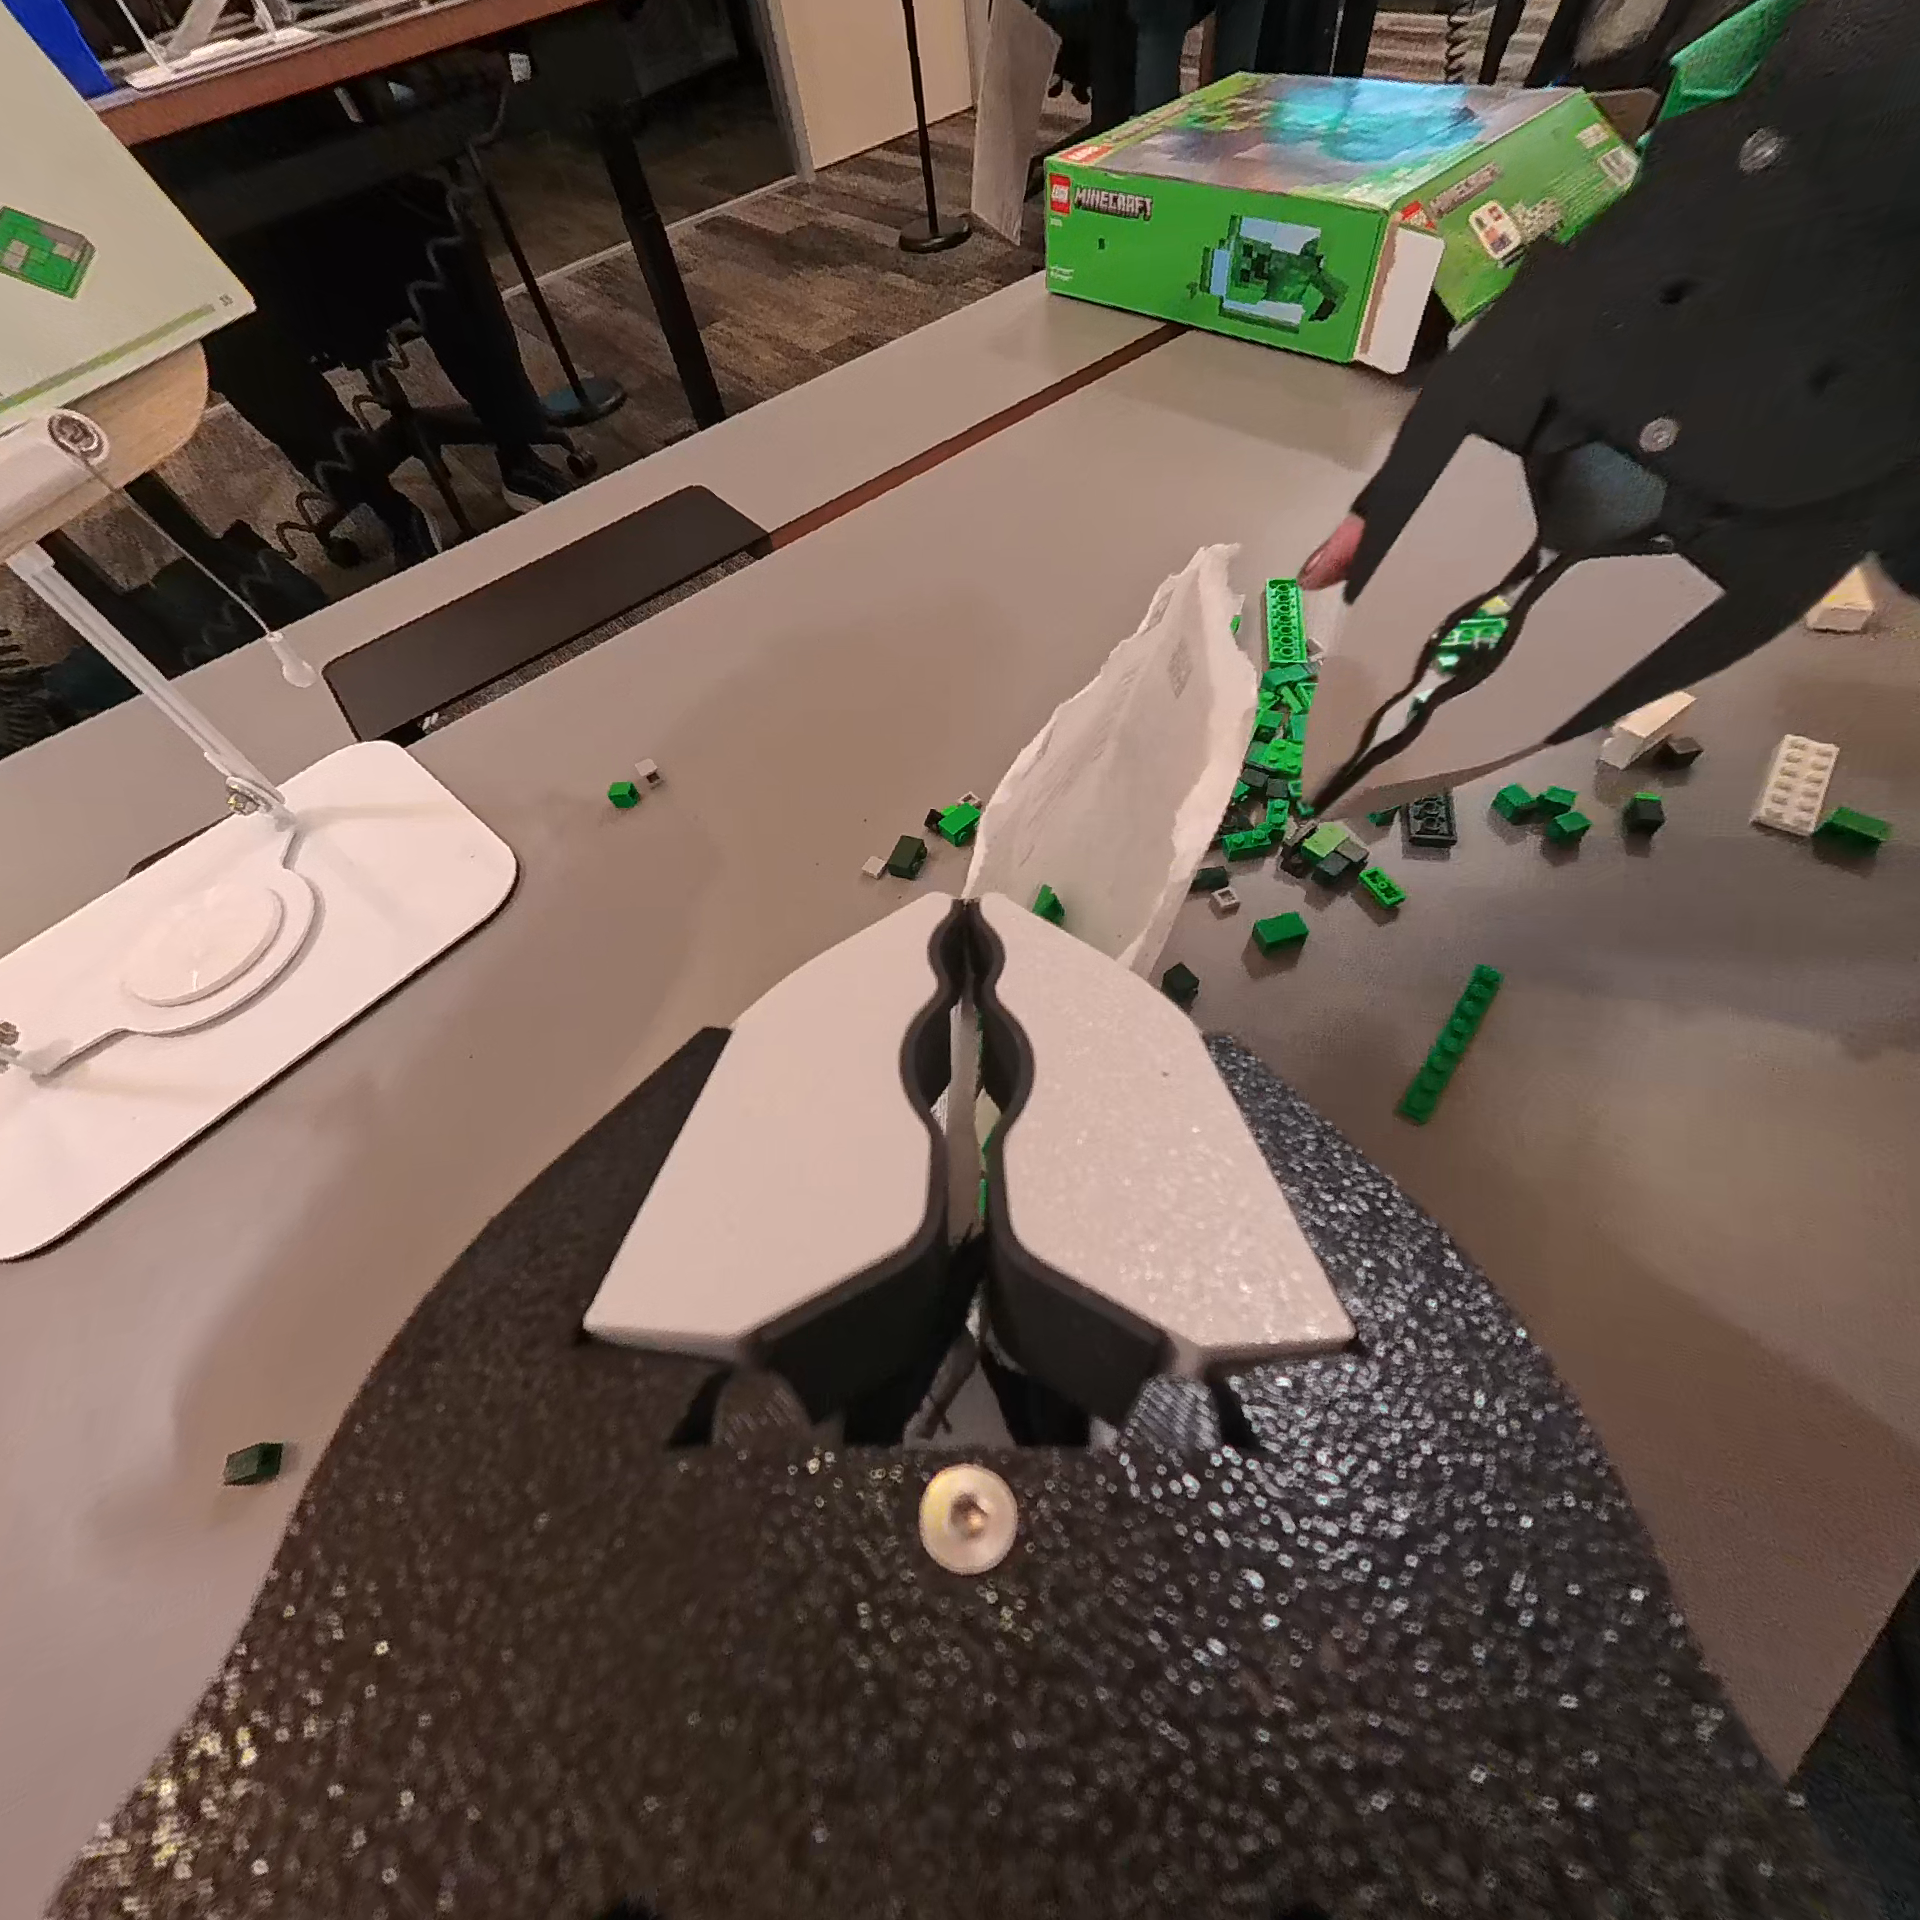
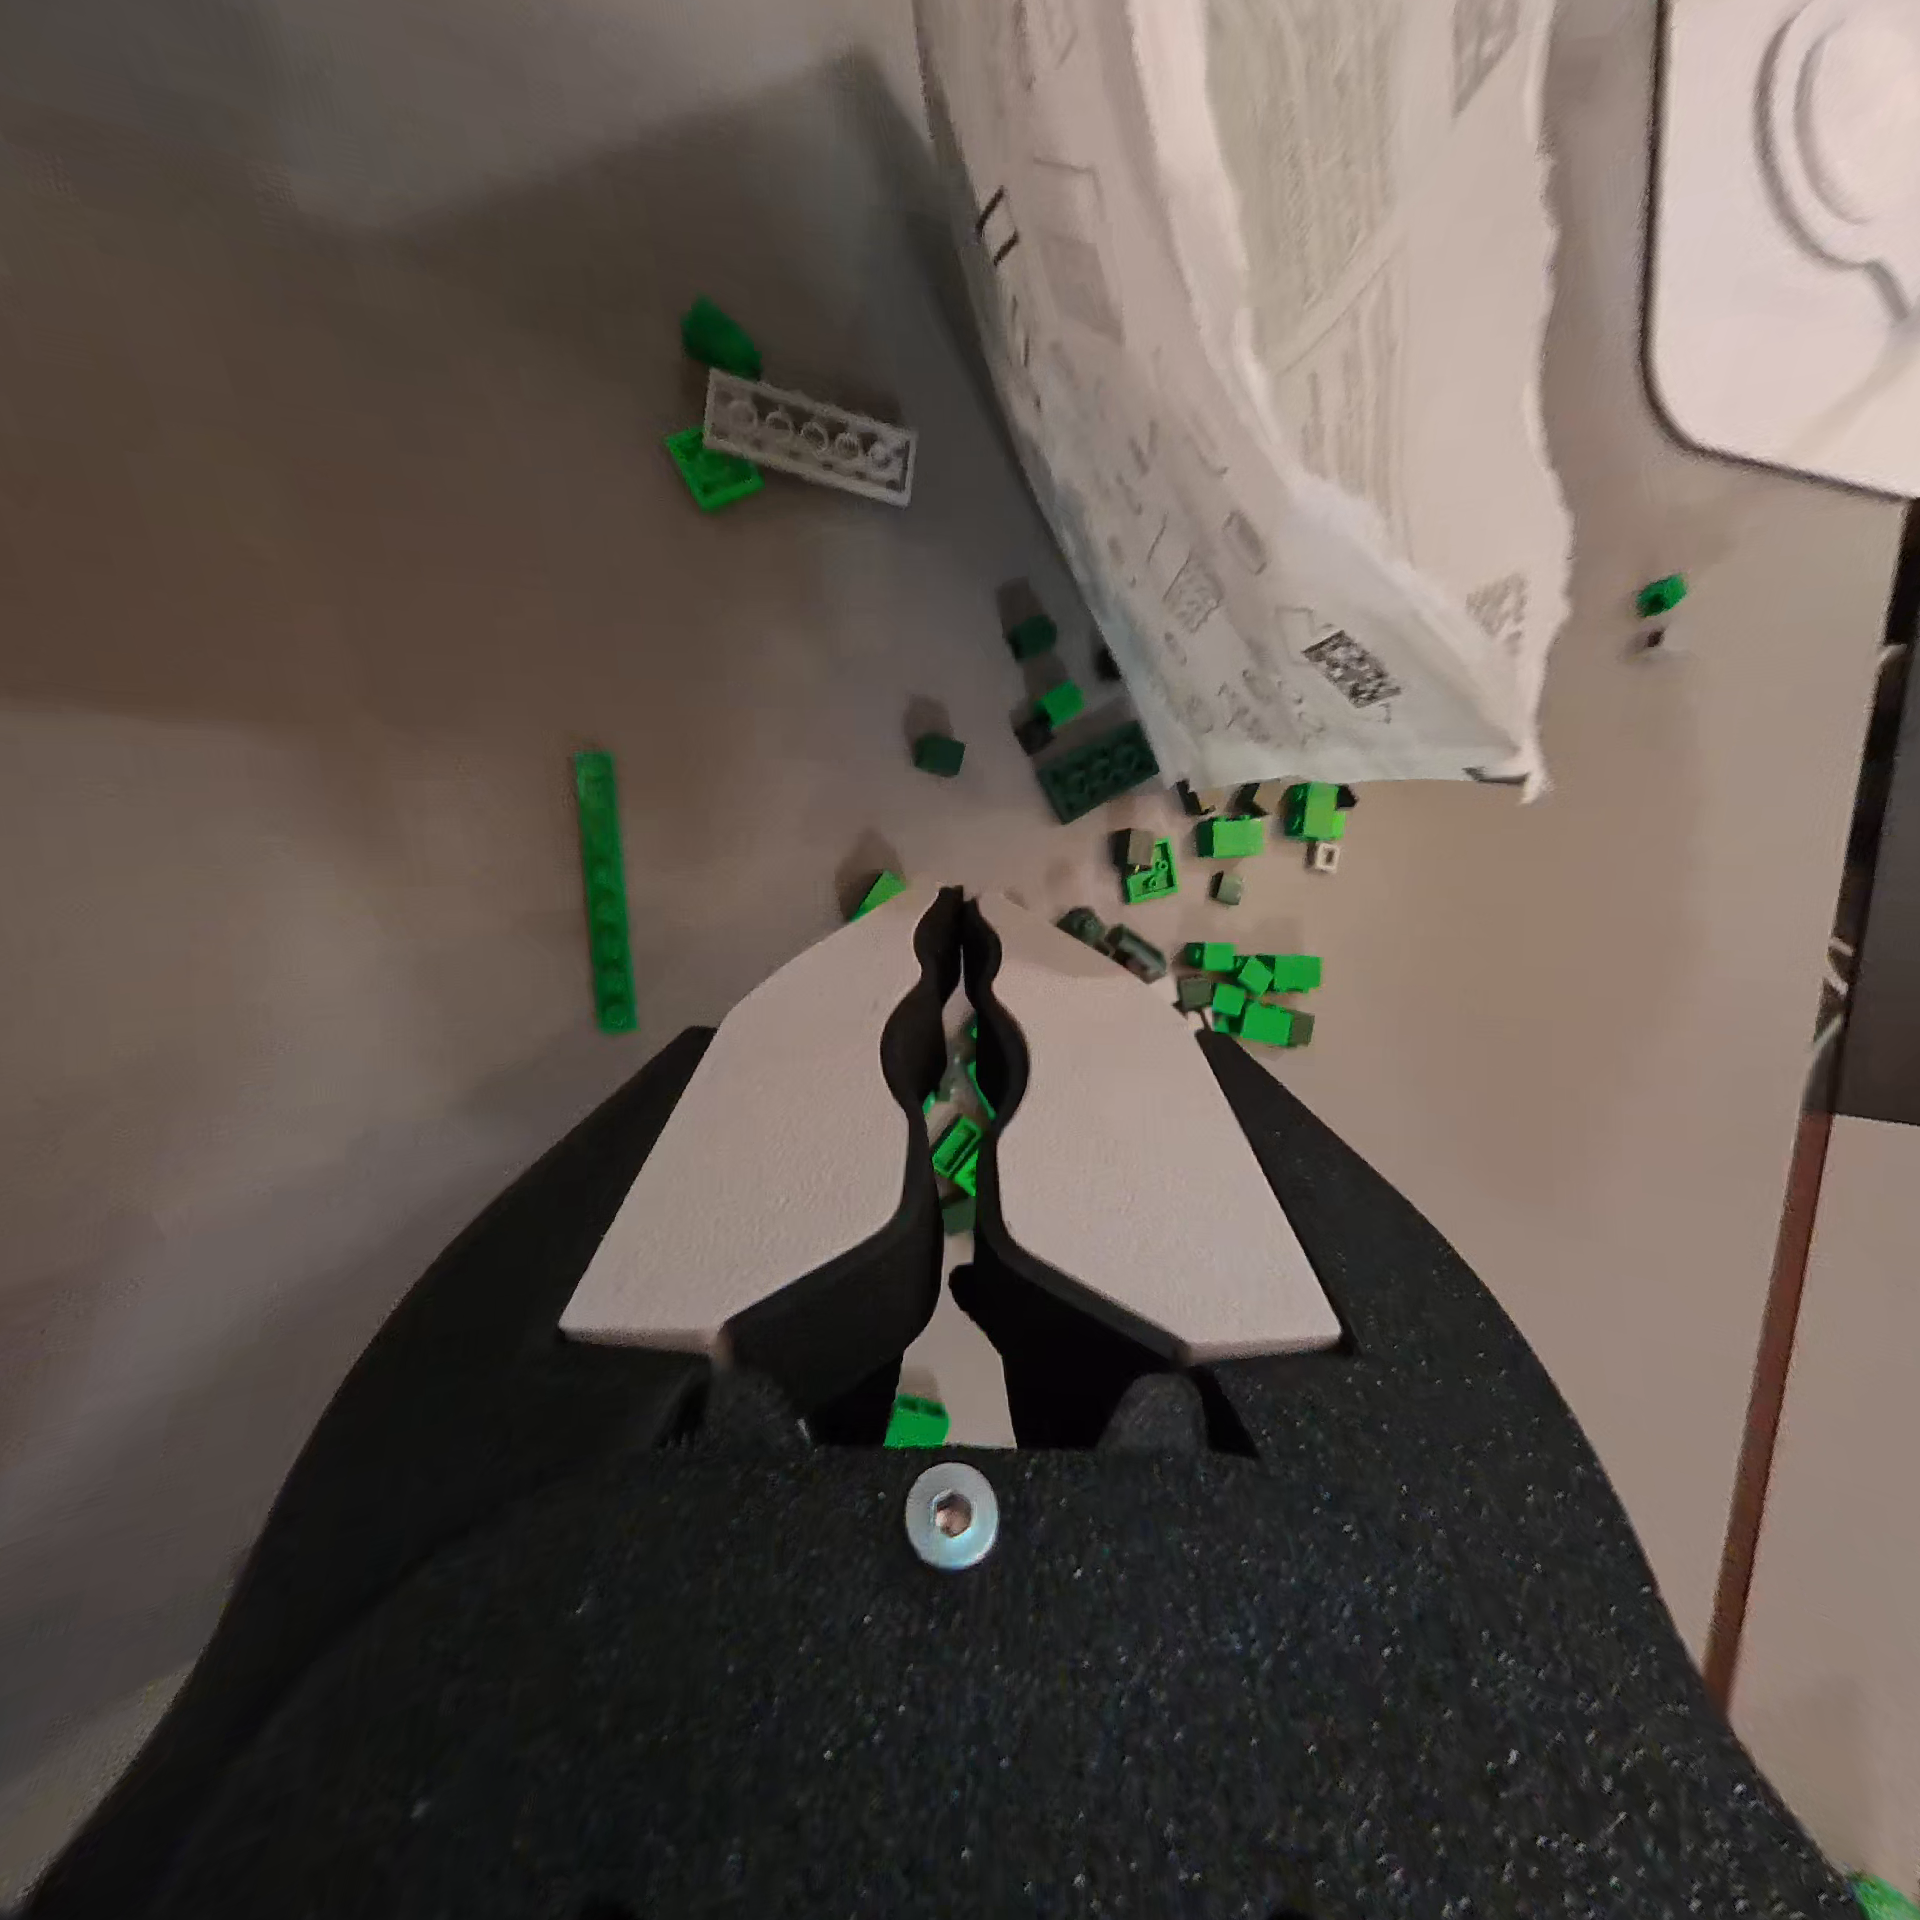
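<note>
My left gripper (image 1: 966,914) is shut on the lower end of a torn white paper bag (image 1: 1122,769), which rises up and away from the jaws. In the right wrist view the bag (image 2: 1299,416) hangs open-end down over a pile of small green bricks (image 2: 1247,987). The pile (image 1: 1278,748) lies just right of the bag. My right gripper (image 2: 956,904) is shut and holds nothing. Its tips hover just above the grey table beside the pile, and they show in the left wrist view (image 1: 1314,805) at the pile's right edge.
A long green plate (image 1: 1449,1044) lies alone near the pile. A pale studded plate (image 2: 810,452) and loose bricks lie farther out. A green toy box (image 1: 1247,218) stands at the table's far edge. A white stand base (image 1: 208,935) sits at the left. One dark green brick (image 1: 252,1462) lies near me. My right fingertips sit around 15 cm from my left ones.
</note>
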The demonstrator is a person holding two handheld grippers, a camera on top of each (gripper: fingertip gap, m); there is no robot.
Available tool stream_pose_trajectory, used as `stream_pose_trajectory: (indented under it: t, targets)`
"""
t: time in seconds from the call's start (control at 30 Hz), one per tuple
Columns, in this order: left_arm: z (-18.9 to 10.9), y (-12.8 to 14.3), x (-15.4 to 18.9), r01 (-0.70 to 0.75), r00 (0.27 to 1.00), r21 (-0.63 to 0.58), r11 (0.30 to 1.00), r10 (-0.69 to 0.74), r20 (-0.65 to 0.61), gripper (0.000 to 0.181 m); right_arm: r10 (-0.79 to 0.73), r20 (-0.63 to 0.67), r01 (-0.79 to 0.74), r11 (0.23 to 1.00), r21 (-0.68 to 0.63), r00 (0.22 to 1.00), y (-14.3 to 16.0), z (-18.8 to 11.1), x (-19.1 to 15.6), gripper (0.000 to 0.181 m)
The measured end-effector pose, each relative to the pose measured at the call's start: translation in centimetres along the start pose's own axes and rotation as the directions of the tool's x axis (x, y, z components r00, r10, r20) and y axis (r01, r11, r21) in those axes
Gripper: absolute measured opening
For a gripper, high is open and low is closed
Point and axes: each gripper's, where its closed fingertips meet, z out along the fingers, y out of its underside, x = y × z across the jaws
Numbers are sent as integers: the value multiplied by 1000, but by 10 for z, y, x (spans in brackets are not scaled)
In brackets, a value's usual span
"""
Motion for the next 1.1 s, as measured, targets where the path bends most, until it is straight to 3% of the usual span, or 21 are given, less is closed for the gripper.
stream_pose_trajectory:
  t: [0.27,0.43,0.97,1.1]
  targets:
    - [-1,-2,1,-5,1000,4,1000,5,-2,0,58,163,-26,982,-189,985,36,38,-9,4]
    - [-3,-2,-1,2,1000,10,1000,-2,0,0,110,193,-57,963,-262,975,47,47,-8,6]
    - [-1,-1,1,2,1000,5,1000,-2,-10,0,121,172,-94,983,-158,978,37,55,0,9]
    - [0,0,0,3,1000,4,1000,-3,-9,0,81,91,-74,994,-83,993,19,27,5,9]
